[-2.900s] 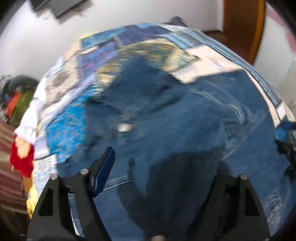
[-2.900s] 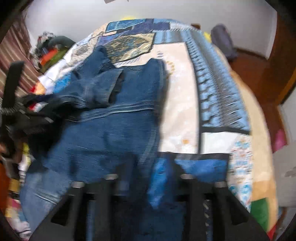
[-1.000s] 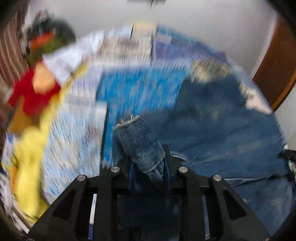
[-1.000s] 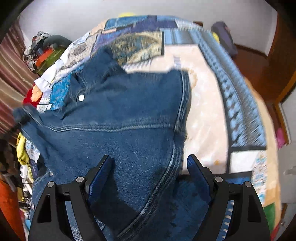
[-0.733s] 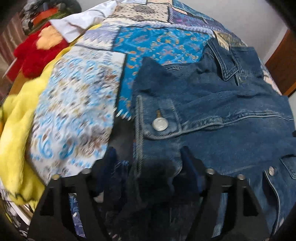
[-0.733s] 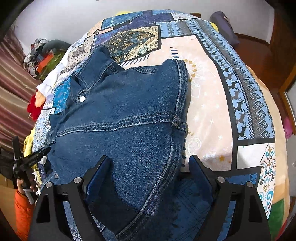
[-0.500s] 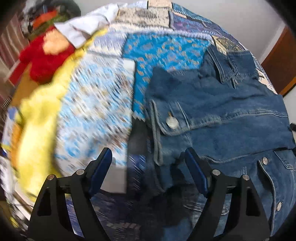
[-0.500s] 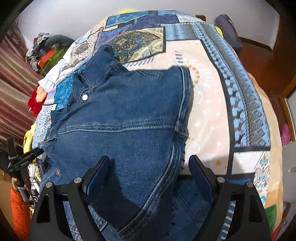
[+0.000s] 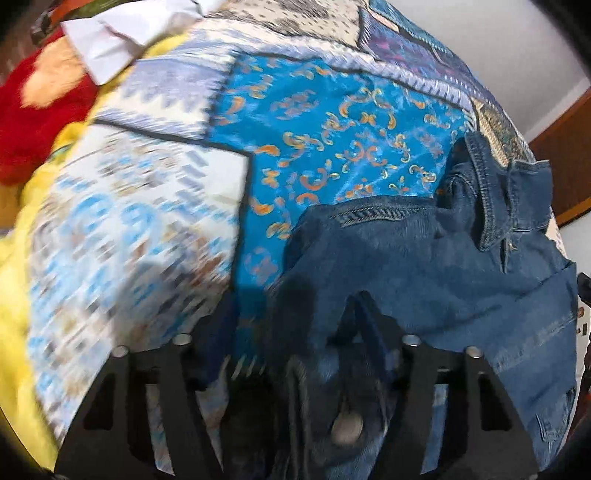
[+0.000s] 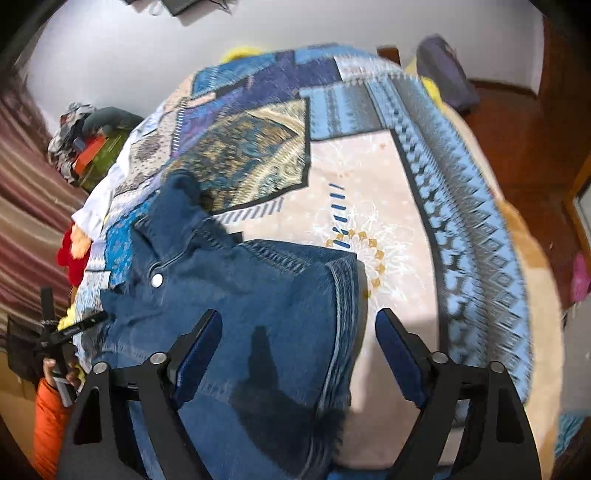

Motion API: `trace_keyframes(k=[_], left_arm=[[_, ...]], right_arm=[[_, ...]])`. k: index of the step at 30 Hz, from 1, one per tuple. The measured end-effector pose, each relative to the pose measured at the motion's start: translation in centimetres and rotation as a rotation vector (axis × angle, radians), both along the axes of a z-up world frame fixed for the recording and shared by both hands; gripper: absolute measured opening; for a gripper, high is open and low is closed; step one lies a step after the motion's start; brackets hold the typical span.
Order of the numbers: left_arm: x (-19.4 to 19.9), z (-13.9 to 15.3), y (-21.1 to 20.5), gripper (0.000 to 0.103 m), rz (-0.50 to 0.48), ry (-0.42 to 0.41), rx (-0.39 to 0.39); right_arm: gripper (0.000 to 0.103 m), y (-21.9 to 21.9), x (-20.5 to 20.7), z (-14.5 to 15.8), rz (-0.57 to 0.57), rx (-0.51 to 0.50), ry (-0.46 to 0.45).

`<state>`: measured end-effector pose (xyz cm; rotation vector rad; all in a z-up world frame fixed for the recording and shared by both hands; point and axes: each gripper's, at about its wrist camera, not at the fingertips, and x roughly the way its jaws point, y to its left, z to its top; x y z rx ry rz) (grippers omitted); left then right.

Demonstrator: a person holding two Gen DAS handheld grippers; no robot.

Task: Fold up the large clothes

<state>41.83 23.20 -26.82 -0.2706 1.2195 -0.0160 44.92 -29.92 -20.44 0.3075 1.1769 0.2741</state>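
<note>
Denim jacket (image 10: 258, 295) lay spread on the patchwork bedspread (image 10: 388, 177), toward the near left part of the bed, collar (image 10: 173, 206) pointing to the far left. Seen in the right wrist view: a silver snap button (image 10: 157, 280) just below the collar, right edge of the jacket running down along a pale panel of the bedspread.

Right gripper (image 10: 299, 328) hung over the near right part of the jacket, jaws set fairly wide and closing, blue pads either side of the jacket's right edge with denim between them but not pressed. Left gripper (image 10: 79, 325) showed small at the far left of that same view, at the jacket's left edge, with a hand (image 10: 61, 373) and an orange sleeve (image 10: 46, 424) beneath it.

In the left wrist view, left gripper (image 9: 295, 321) sat low over the near left edge of the jacket (image 9: 424, 266), jaws about half wide and closing, a bunched fold of denim with a metal button (image 9: 346, 428) between the fingers; too blurred to tell whether the pads pressed it. Collar (image 9: 495, 192) lay far right there, over the bright blue panel's border. Red plush toy (image 9: 40, 107), white cloth (image 9: 122, 33) and yellow blanket (image 9: 22, 295) lay off the bedspread's left side.
</note>
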Motion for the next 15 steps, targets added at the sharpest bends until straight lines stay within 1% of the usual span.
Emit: trace_keyframes(k=[1, 3, 4, 5, 6, 7, 8, 9, 10, 11, 12, 15], left_arm=[[0.7, -0.3, -0.4, 0.054, -0.002, 0.002, 0.008], [1.4, -0.7, -0.9, 0.039, -0.003, 0.000, 0.015], [1.7, -0.8, -1.2, 0.033, -0.002, -0.004, 0.031], [1.9, -0.8, -1.4, 0.023, -0.004, -0.009, 0.039], [2.0, -0.7, -1.8, 0.018, -0.005, -0.019, 0.050], [2.0, -0.4, -2.4, 0.016, 0.000, -0.034, 0.083], [1.8, 0.2, -3.1, 0.010, -0.004, -0.053, 0.122], [1.6, 0.9, -3.7, 0.009, -0.014, -0.080, 0.166], [1.0, 2.1, -4.5, 0.009, -0.024, -0.128, 0.229], [0.7, 3.0, -4.8, 0.009, -0.028, -0.163, 0.260], [0.2, 4.1, -4.8, 0.009, -0.026, -0.197, 0.276], [-0.7, 7.2, -3.8, 0.009, 0.002, -0.262, 0.276]], right_arm=[[0.066, 0.0, 0.6, -0.9, -0.006, 0.020, 0.025], [0.052, 0.1, 1.0, -1.5, -0.020, 0.037, 0.019], [0.047, 0.4, 1.1, -1.5, -0.017, 0.036, 0.008], [0.035, 0.7, 1.1, -1.6, -0.010, 0.027, 0.006], [0.025, 0.9, 1.1, -1.6, -0.004, 0.014, 0.001], [0.021, 1.3, 1.1, -1.5, 0.007, 0.004, -0.014], [0.016, 1.5, 1.2, -1.4, 0.019, -0.003, -0.025], [0.014, 1.9, 1.2, -1.0, 0.031, -0.020, -0.043], [0.013, 2.2, 1.3, -0.4, 0.035, -0.031, -0.064], [0.012, 2.4, 1.3, 0.2, 0.033, -0.025, -0.085], [0.011, 2.7, 1.5, 1.0, 0.036, -0.021, -0.110], [0.011, 4.4, 2.4, 3.2, 0.078, -0.062, -0.191]])
